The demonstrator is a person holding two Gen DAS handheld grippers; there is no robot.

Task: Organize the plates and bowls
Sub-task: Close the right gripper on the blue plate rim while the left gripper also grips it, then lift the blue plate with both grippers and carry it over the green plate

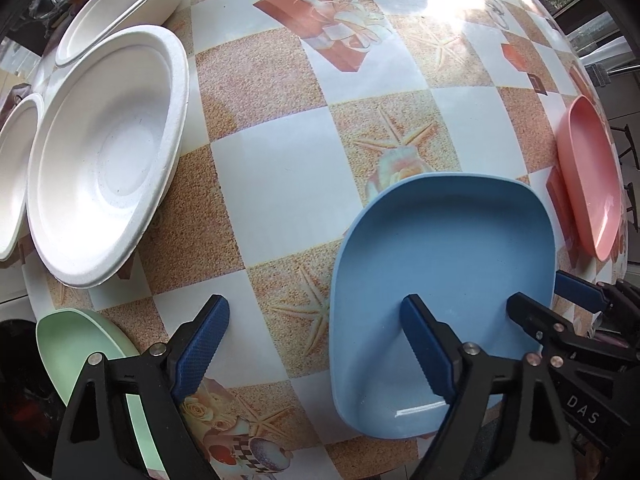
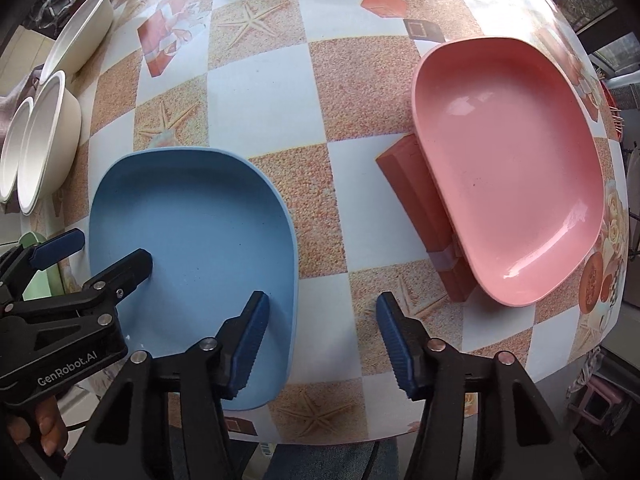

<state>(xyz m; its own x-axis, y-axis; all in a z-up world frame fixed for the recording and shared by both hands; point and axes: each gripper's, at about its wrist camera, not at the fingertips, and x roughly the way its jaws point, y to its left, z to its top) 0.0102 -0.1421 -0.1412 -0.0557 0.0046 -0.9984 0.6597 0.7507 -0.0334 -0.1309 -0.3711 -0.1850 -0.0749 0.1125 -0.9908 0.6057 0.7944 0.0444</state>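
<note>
A blue plate (image 1: pixel 444 280) lies on the table near the front edge; it also shows in the right wrist view (image 2: pixel 192 248). My left gripper (image 1: pixel 316 340) is open, its right finger over the plate's near left part. My right gripper (image 2: pixel 322 332) is open, straddling the blue plate's right rim. A pink plate (image 2: pixel 508 168) lies to the right, also seen at the edge of the left wrist view (image 1: pixel 588 176). A green plate (image 1: pixel 68 344) lies at the near left. White bowls (image 1: pixel 108 152) stand at the left, also in the right wrist view (image 2: pixel 48 136).
The checked tablecloth (image 1: pixel 280 184) covers the table. The table's front edge (image 2: pixel 340 436) runs just below my grippers. A further white bowl (image 1: pixel 124 4) stands at the far left. Each gripper shows in the other's view: the right one (image 1: pixel 560 300), the left one (image 2: pixel 96 256).
</note>
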